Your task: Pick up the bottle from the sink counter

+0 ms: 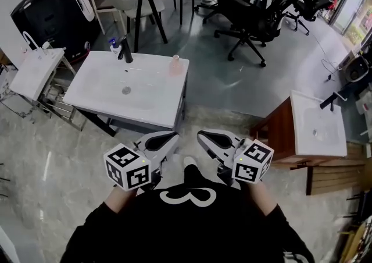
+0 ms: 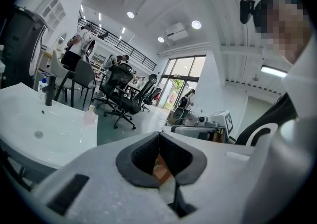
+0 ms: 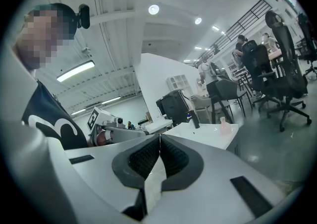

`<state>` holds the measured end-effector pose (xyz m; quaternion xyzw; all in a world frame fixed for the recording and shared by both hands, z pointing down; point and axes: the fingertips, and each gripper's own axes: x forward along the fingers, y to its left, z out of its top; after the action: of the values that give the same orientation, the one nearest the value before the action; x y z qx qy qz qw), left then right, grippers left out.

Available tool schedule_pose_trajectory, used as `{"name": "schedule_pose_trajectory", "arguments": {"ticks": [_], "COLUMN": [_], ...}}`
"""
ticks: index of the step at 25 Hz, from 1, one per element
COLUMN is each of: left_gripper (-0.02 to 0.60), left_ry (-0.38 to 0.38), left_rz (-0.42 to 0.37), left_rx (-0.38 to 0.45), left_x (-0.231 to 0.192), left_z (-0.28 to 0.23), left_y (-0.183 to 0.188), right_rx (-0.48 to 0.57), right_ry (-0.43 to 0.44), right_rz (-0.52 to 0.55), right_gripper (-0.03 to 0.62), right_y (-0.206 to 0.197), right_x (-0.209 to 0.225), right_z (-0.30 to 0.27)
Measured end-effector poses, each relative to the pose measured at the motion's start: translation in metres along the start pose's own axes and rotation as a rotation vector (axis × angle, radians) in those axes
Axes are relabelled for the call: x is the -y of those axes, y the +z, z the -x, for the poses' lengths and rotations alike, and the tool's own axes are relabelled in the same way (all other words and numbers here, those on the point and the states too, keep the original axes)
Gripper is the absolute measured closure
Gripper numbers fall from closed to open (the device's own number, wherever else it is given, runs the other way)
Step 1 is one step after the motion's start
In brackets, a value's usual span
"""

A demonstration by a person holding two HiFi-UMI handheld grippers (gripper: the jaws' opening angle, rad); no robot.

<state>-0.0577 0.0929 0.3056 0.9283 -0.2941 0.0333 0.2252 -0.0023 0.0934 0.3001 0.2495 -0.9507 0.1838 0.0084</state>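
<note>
A small pinkish bottle [image 1: 175,66] stands upright near the far right corner of the white sink counter [image 1: 157,102]. It also shows as the bottle [image 2: 90,115] in the left gripper view and the bottle [image 3: 225,126] in the right gripper view. Both grippers are held close to the person's body, well short of the counter. My left gripper [image 1: 173,136] and right gripper [image 1: 201,135] point toward each other, and both are shut with nothing in them. In their own views the left gripper [image 2: 159,136] and right gripper [image 3: 159,139] have jaw tips that meet.
A black faucet [image 1: 125,50] and a blue-topped dispenser [image 1: 114,44] stand at the counter's back edge. Another sink on a wooden cabinet [image 1: 317,125] is at the right, and a white basin on a rack [image 1: 35,70] at the left. Office chairs [image 1: 261,11] stand beyond.
</note>
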Motion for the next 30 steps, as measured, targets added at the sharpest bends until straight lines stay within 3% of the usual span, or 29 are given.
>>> {"name": "schedule_pose_trajectory", "arguments": {"ticks": [5, 16, 30], "left_gripper": [0.566, 0.566, 0.566], "left_ry": [0.021, 0.144, 0.262], "left_rz": [0.012, 0.116, 0.215], "left_rx": [-0.010, -0.001, -0.051], "left_x": [-0.030, -0.123, -0.210], "left_z": [-0.025, -0.092, -0.146], "left_y": [0.013, 0.048, 0.043], "right_rx": [0.016, -0.080, -0.121], "right_ry": [-0.001, 0.079, 0.186], "right_rz": [-0.022, -0.035, -0.071], "right_gripper": [0.580, 0.580, 0.579], "right_y": [0.015, 0.032, 0.033], "right_x": [0.042, 0.141, 0.231], "right_z": [-0.015, -0.068, -0.135]}}
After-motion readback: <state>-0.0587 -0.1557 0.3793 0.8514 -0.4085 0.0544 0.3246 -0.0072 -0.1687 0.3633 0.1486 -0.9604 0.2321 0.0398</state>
